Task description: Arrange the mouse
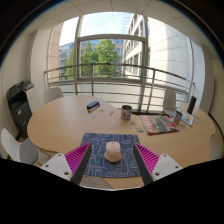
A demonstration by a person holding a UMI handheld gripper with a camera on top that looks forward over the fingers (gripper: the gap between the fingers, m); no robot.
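On the far left, a black chair stands beside your round wooden surface, with a white chair nearer you. Your gripper holds its fingers spread wide, gripping nothing. Between them, with a gap on each side, the mouse rests on a dark patterned mouse mat. Beyond sits a mug, then magazines to the right.

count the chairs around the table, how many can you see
3. One white chair stands at the table's near left edge, one at its far left, one at its far right. Others may be hidden. The open gripper frames the mouse.
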